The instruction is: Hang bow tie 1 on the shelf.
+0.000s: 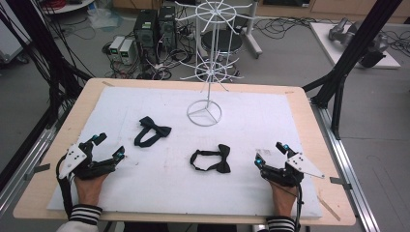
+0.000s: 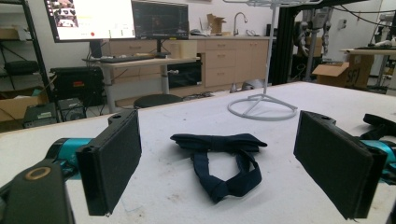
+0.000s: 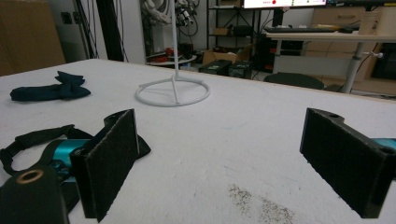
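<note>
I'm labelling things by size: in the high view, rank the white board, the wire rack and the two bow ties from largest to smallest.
1. White board
2. Wire rack
3. The left bow tie and right bow tie look about alike, so I won't rank them.

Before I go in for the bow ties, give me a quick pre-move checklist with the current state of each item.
1. Left gripper open: ok, jaws wide apart, nothing between them.
2. Right gripper open: ok, jaws wide apart and empty.
3. Left bow tie lined up with the left gripper: ok, it lies on the mat straight ahead between the jaws, untouched.
4. Right bow tie lined up with the right gripper: not ok, it lies off to that gripper's left, not between the jaws.
5. Rack upright, its hooks free: ok, nothing hangs on it.
6. Strap clasps fastened: cannot tell, too small.
</note>
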The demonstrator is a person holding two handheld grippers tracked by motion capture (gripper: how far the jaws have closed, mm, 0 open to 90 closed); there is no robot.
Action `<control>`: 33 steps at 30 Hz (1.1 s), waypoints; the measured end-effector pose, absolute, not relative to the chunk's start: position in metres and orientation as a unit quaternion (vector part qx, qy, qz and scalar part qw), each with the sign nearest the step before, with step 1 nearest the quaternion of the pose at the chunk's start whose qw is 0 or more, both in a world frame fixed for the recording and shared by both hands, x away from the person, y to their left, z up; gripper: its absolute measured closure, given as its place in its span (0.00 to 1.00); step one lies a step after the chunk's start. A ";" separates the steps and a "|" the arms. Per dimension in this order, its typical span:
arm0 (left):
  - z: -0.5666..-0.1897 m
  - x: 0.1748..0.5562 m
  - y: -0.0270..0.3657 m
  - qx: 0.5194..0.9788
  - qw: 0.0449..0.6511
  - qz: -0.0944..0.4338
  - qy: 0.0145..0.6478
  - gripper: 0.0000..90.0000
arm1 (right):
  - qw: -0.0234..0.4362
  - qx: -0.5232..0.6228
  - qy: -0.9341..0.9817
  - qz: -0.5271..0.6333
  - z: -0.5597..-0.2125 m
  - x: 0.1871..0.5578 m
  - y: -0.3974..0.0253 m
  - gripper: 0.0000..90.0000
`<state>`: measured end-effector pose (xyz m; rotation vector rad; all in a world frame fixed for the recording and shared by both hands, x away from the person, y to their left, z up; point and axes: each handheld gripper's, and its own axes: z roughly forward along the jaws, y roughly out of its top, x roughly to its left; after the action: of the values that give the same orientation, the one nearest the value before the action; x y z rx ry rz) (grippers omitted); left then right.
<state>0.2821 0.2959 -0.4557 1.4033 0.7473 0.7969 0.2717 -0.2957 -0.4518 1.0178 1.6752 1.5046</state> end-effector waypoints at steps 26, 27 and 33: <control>-0.455 0.283 0.298 0.607 0.636 0.343 0.332 0.17 | 0.335 0.388 0.635 0.578 -0.452 0.271 -0.296 0.12; -0.455 0.283 0.298 0.607 0.636 0.339 0.334 0.16 | 0.332 0.391 0.634 0.579 -0.452 0.270 -0.296 0.12; -0.447 0.285 0.303 0.612 0.635 0.327 0.340 0.16 | 0.335 0.388 0.634 0.579 -0.452 0.270 -0.296 0.12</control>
<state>0.2852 0.3028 -0.4472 1.3994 0.7770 0.7476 0.2704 -0.2963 -0.4522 1.0134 1.6553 1.5106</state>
